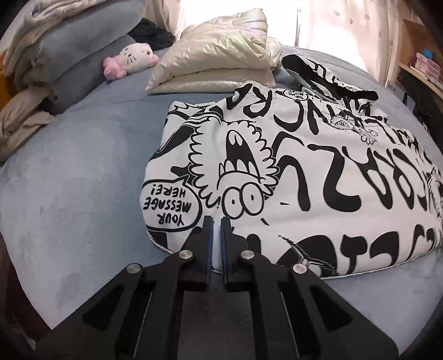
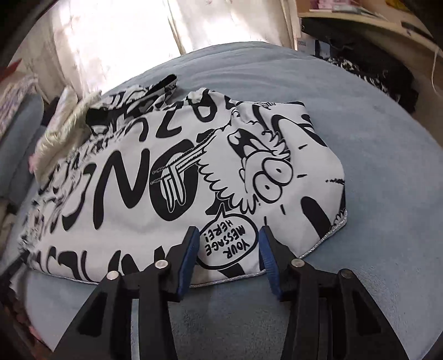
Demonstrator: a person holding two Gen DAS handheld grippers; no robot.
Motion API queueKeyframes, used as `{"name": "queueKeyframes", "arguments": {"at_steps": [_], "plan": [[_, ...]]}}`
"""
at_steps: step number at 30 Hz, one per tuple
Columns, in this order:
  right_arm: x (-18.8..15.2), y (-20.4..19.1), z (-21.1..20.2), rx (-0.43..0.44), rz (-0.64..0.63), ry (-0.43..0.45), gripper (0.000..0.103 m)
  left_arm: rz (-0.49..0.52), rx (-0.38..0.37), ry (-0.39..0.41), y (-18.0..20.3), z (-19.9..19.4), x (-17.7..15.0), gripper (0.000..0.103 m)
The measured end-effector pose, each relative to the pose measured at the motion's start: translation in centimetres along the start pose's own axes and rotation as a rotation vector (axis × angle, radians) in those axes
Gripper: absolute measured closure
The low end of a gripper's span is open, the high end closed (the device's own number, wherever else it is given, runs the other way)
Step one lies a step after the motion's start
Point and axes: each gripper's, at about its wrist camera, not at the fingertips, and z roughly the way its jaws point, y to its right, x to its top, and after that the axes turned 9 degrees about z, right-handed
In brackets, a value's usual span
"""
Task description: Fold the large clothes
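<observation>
A large white jacket with black cartoon print (image 1: 290,171) lies folded on the blue-grey bed; it also shows in the right wrist view (image 2: 166,188). My left gripper (image 1: 217,221) has its jaws nearly together over the jacket's near hem, with only a thin gap; whether it pinches cloth I cannot tell. My right gripper (image 2: 229,235) is open, its fingers straddling the "your message here" bubble at the jacket's near edge. The silver trimmed hem (image 2: 235,277) runs between the right fingers.
The bed (image 1: 83,180) is covered in blue-grey plush. A folded cream puffer jacket (image 1: 216,61), a pink and white cat plush (image 1: 130,59) and stacked grey pillows (image 1: 72,47) sit at the far side. A desk with shelves (image 2: 373,22) and dark clothes (image 2: 373,74) stand beyond the bed.
</observation>
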Motion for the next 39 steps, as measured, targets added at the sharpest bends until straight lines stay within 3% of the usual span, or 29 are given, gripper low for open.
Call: {"name": "queueKeyframes", "arguments": {"at_steps": [10,18,19,21,23,25,26,30,35,37,38,39], "plan": [[0.7,0.5,-0.1,0.025,0.003,-0.004,0.046,-0.039,-0.056,-0.035,-0.7,-0.4,-0.3,0.099],[0.8,-0.4,0.5,0.031,-0.028,-0.014,0.032,-0.031,-0.08,-0.038,-0.8,-0.2,-0.2,0.096],[0.8,-0.4,0.5,0.038,-0.026,-0.018,0.031,-0.042,-0.098,-0.031,-0.9,-0.2,-0.3,0.093],[0.9,-0.6,0.7,0.066,-0.031,-0.034,0.02,-0.056,-0.161,-0.036,-1.1,0.0,-0.3,0.077],[0.8,-1.1,1.0,0.06,-0.057,-0.043,0.016,-0.06,-0.207,-0.046,-1.1,0.0,-0.1,0.061],[0.6,-1.8,1.3,0.05,-0.087,-0.056,0.01,-0.044,-0.307,-0.066,-0.8,0.2,0.3,0.025],[0.5,-2.0,1.4,0.051,-0.096,-0.064,0.006,-0.038,-0.327,-0.068,-0.5,0.2,0.5,0.021],[0.6,-2.4,1.9,0.043,-0.11,-0.112,0.004,0.043,-0.276,-0.065,1.5,-0.3,1.1,0.021],[2.8,-2.8,2.5,0.066,-0.107,-0.236,0.004,0.108,-0.354,-0.002,3.4,-1.9,4.6,0.022],[4.8,-3.2,2.5,0.13,-0.095,-0.265,0.016,0.146,-0.354,0.033,4.0,-2.4,7.0,0.022],[6.1,-3.6,2.5,0.162,-0.092,-0.276,0.027,0.161,-0.363,0.053,4.4,-2.6,8.4,0.022],[7.2,-4.0,2.6,0.178,-0.09,-0.274,0.028,0.172,-0.377,0.07,4.8,-2.7,9.9,0.022]]}}
